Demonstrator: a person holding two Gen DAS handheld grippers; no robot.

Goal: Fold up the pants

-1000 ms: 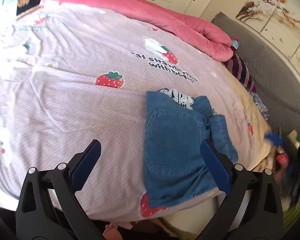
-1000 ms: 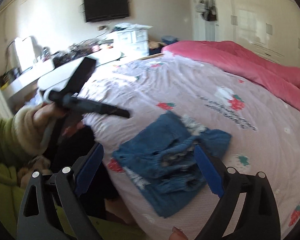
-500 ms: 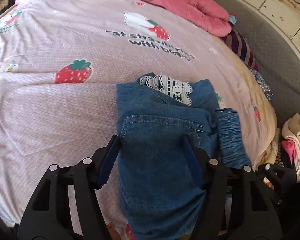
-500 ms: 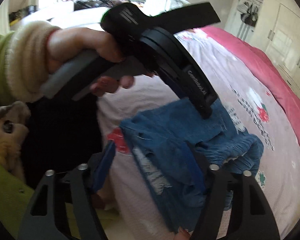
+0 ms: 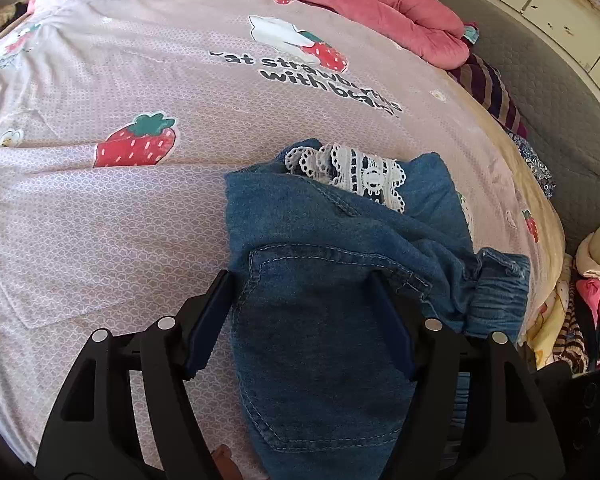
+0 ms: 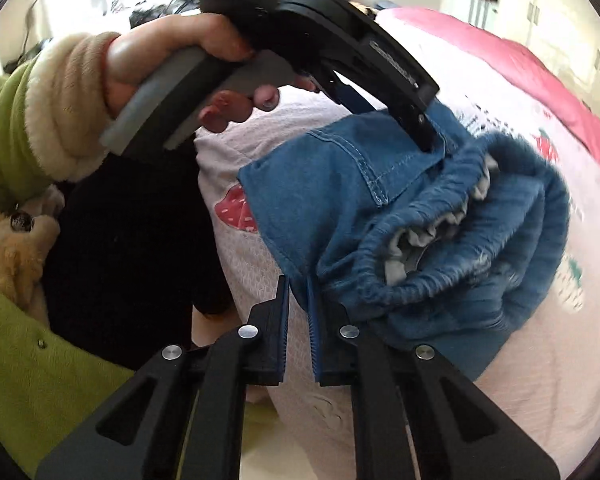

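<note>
Left wrist view: the left gripper (image 5: 300,320) straddles the pants (image 5: 340,280) on the bed (image 5: 120,220), fingers spread wide. Right wrist view: the right gripper (image 6: 298,320) pinches the pants' (image 6: 340,184) edge, fingers nearly together.

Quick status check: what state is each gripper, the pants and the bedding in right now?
Left gripper: open, fingers straddling the pants' back pocket.
Right gripper: nearly shut, pinching the pants' near edge.
Pants: crumpled, not yet folded flat, lace trim showing.
Sheet: spread on the bed, slightly wrinkled.
Pink duvet: bunched at the far side.
</note>
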